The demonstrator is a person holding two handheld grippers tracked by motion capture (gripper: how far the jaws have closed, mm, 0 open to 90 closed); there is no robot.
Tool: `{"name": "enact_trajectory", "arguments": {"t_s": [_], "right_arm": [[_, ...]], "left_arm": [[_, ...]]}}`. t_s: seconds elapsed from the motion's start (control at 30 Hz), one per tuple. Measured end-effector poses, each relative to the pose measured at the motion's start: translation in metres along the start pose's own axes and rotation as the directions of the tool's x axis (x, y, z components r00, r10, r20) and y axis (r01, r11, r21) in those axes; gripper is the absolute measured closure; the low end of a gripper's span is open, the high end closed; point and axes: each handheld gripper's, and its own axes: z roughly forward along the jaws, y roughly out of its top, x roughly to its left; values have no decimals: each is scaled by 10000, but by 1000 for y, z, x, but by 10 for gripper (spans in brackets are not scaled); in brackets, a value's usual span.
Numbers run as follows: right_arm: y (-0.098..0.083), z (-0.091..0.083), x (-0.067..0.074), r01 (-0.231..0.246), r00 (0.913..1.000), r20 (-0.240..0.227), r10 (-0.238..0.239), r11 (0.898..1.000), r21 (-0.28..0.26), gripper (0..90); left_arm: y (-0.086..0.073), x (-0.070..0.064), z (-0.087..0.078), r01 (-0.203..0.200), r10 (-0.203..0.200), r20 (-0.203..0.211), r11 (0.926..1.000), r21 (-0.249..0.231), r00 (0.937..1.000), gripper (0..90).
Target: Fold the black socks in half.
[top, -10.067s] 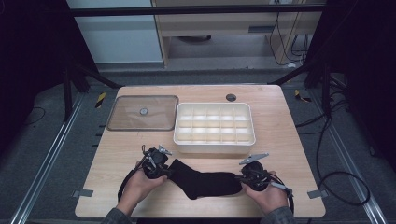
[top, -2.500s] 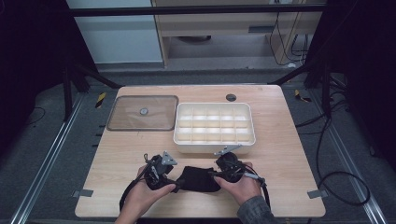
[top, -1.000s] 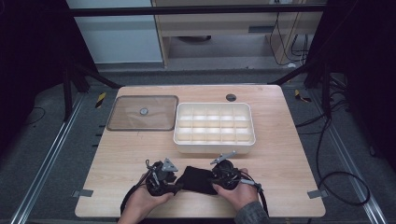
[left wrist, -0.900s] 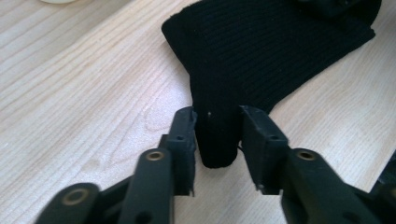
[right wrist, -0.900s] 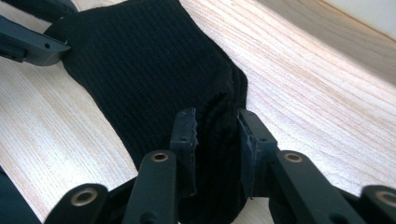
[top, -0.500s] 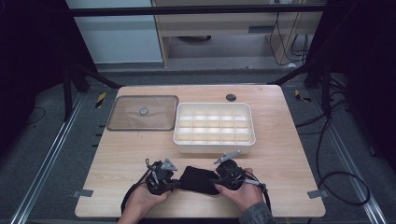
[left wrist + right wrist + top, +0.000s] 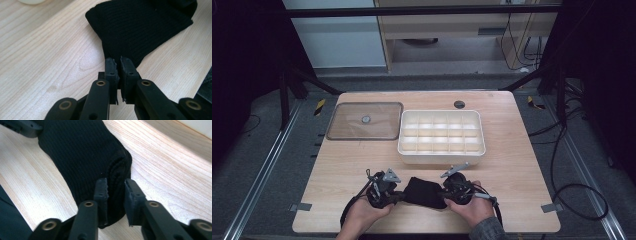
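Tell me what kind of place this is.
Probably a lab set up for recording handling tasks, not a home: a lone wooden table on a grey floor, dark frame struts around it, loose cables beside it, and hand-held grippers folding a black sock.

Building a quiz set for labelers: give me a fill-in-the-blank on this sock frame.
1. Both hand-held grippers work on a black ____ lying on the table.
2. The left hand-held gripper is ____ on one edge of it.
3. The clear lid lies to the ____ of the white divided box in the high view.

Missing words: sock; shut; left
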Motion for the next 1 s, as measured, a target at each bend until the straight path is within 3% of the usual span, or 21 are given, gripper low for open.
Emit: {"name": "enact_trajectory", "arguments": {"t_s": [0.2,0.23,0.3,0.4,0.57,0.73,0.83,1.0], "right_arm": [[0,-1,1,68,10000,37,-68,10000,-17,803],[0,-1,1,80,10000,32,-79,10000,-4,803],[0,-2,0,73,10000,20,-73,10000,-53,793],[0,-6,-1,55,10000,81,-53,9996,-276,717],[0,-13,0,-72,9998,207,82,9989,-468,602],[5,-8,1,-300,9992,236,315,9975,-639,566],[12,-5,2,-361,9985,382,389,9968,-720,550],[15,-2,4,-316,9981,502,346,9978,-581,528]], "left_arm": [[-1,0,0,-102,103,-191,9999,40,9998,789],[-1,0,0,-110,110,-286,9999,-16,9995,755],[-1,-1,-1,-51,37,-566,9997,-243,9984,570],[-2,-2,-5,-123,96,-596,9989,-446,9982,526],[-5,-1,-6,-256,237,-625,9992,-306,9978,524],[-8,0,-3,193,-220,-558,9987,-482,9982,439],[-8,0,-3,234,-256,-381,9981,-566,9989,478],[-8,1,-8,221,-263,-554,9970,-735,9981,514]]}}
